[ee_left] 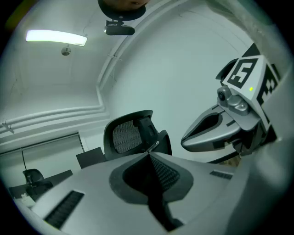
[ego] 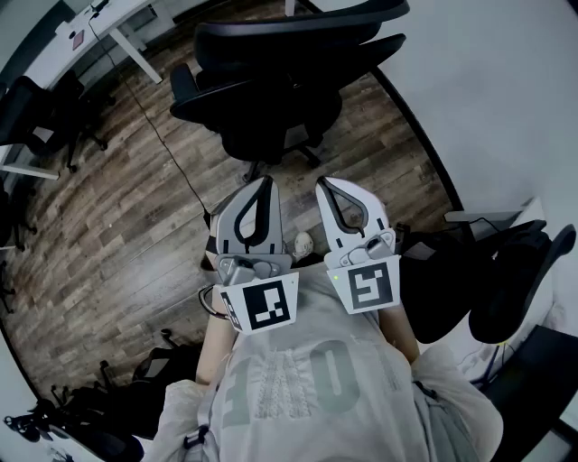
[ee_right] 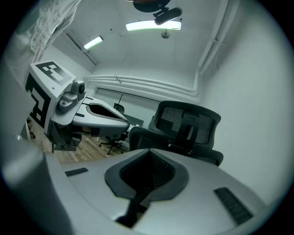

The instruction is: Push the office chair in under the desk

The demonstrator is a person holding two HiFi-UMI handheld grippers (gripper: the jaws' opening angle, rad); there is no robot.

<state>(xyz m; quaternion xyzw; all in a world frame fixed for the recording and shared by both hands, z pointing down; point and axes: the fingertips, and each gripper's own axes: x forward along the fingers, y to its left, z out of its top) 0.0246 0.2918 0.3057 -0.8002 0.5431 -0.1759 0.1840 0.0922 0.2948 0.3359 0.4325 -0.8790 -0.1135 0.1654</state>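
A black office chair [ego: 271, 81] with a mesh back stands on the wood floor ahead of me, next to the white wall. Both grippers are held side by side close to my chest, pointing at the chair and well short of it. My left gripper [ego: 263, 184] is shut with nothing between its jaws, and so is my right gripper [ego: 326, 185]. In the left gripper view the shut jaws [ee_left: 150, 151] point at the chair's backrest [ee_left: 126, 135], with the right gripper [ee_left: 220, 133] beside them. In the right gripper view the chair [ee_right: 188, 126] stands beyond the shut jaws [ee_right: 148, 151], and the left gripper [ee_right: 96, 114] is on the left.
A white desk [ego: 90, 27] stands at the far upper left with a cable [ego: 172, 153] trailing over the floor. More black chairs stand at the left [ego: 36, 117], the right [ego: 524, 271] and the lower left [ego: 81, 424]. Another desk edge [ego: 492, 217] shows at the right.
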